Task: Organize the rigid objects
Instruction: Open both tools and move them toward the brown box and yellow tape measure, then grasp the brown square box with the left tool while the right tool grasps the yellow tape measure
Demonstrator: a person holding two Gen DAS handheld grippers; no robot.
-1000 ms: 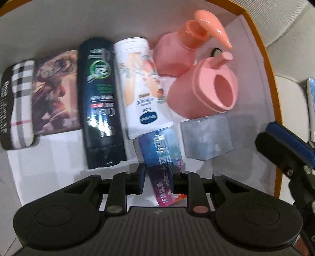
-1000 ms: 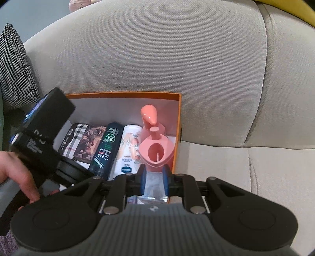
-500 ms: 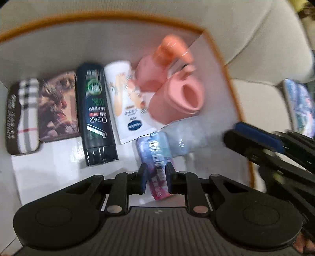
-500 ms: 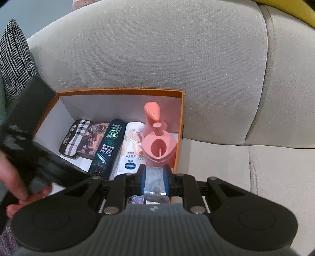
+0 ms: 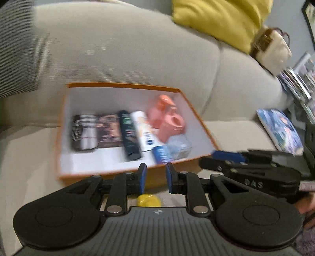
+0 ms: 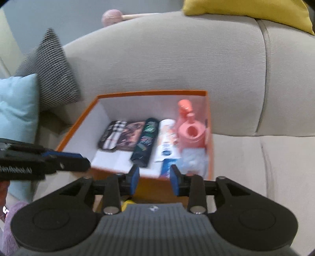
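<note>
An orange box [image 5: 122, 85] sits on the grey sofa seat. Inside lie a plaid case [image 5: 84, 132], a brown packet [image 5: 109, 130], a dark shampoo bottle [image 5: 129, 134], a white bottle [image 5: 143, 132], pink pump bottles [image 5: 169, 122], a clear plastic box [image 5: 179, 146] and a blue packet [image 5: 161, 154]. My left gripper [image 5: 154, 177] hovers in front of the box's near wall, jaws opening, nothing between them. My right gripper [image 6: 154, 177] hangs before the same wall, jaws opening and empty. The clear plastic box [image 6: 193, 160] and blue packet [image 6: 167, 166] rest just beyond it.
A small yellow object [image 5: 148, 199] lies on the seat under my left gripper. A yellow cushion [image 5: 216, 17] and a handbag [image 5: 273, 49] sit on the sofa back. A blue magazine [image 5: 279, 130] lies to the right. Houndstooth [image 6: 51, 70] and light blue [image 6: 17, 102] cushions stand left.
My left gripper let go of the blue packet and pulled back and up out of the box. My right gripper released the clear plastic box inside the orange box and drew back.
</note>
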